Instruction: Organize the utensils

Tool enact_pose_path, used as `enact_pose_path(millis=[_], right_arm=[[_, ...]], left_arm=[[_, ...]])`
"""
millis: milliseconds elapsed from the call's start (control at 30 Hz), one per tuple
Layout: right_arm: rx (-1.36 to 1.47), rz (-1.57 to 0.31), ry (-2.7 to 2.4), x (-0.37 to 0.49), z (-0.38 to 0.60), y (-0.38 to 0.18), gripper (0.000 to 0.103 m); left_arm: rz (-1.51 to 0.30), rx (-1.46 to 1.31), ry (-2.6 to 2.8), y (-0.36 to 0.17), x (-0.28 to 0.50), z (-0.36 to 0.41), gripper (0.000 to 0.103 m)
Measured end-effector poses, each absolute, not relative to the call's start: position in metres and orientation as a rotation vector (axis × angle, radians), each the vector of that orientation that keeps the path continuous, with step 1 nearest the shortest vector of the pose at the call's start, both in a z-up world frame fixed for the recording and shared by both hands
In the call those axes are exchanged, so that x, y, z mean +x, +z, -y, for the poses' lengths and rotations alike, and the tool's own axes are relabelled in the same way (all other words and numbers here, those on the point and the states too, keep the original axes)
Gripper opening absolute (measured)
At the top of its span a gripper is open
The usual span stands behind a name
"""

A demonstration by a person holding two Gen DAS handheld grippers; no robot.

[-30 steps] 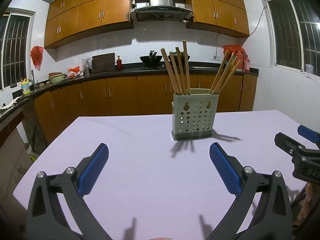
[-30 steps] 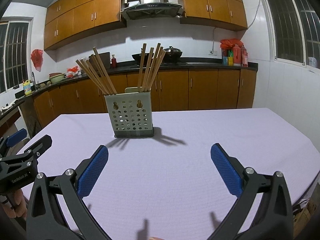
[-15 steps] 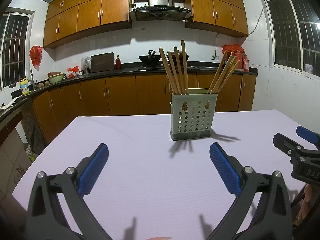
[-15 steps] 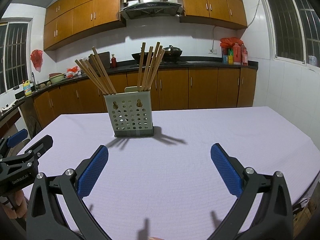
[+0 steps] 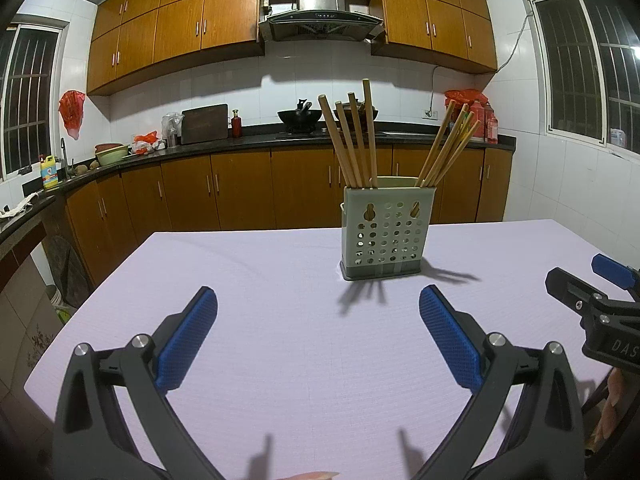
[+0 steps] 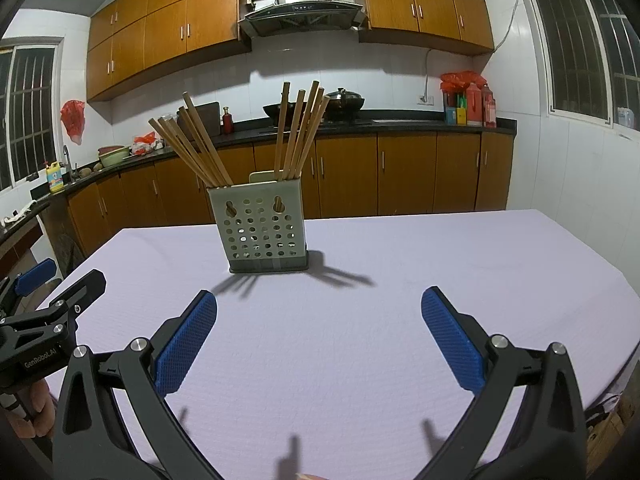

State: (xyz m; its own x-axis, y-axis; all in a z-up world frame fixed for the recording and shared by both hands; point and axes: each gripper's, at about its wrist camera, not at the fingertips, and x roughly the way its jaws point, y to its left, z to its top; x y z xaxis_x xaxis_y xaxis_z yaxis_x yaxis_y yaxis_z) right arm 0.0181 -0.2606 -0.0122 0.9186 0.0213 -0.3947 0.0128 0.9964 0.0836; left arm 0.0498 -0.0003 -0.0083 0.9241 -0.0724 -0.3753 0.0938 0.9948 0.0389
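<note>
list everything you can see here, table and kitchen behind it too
utensil holder: one, grey-green, perforated, upright on the table
chopsticks: two bunches, wooden, standing in the holder, one leaning to each side; exact count unclear
table: one, pale lilac cloth, otherwise bare
wok: one, black, on the stove at the back
range hood: one, steel, above the stove
cutting board: one, dark, leaning on the back wall
red bottle: one, beside the board
bowls: stacked, green and brown, on the left counter
cabinets: brown wood, above and below the counter
left gripper: black, blue fingers, open over the table
right gripper: same, open
</note>
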Motion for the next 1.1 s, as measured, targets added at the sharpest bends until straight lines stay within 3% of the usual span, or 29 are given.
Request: enact_pose_path(millis=[1100], right_arm=[[0.088,-0.409,0.004,0.0191,0.2604,-0.0114,0.101]], left_arm=[[-0.388,0.052,-0.082,-0.0117,0.0495,0.0011,0.099]])
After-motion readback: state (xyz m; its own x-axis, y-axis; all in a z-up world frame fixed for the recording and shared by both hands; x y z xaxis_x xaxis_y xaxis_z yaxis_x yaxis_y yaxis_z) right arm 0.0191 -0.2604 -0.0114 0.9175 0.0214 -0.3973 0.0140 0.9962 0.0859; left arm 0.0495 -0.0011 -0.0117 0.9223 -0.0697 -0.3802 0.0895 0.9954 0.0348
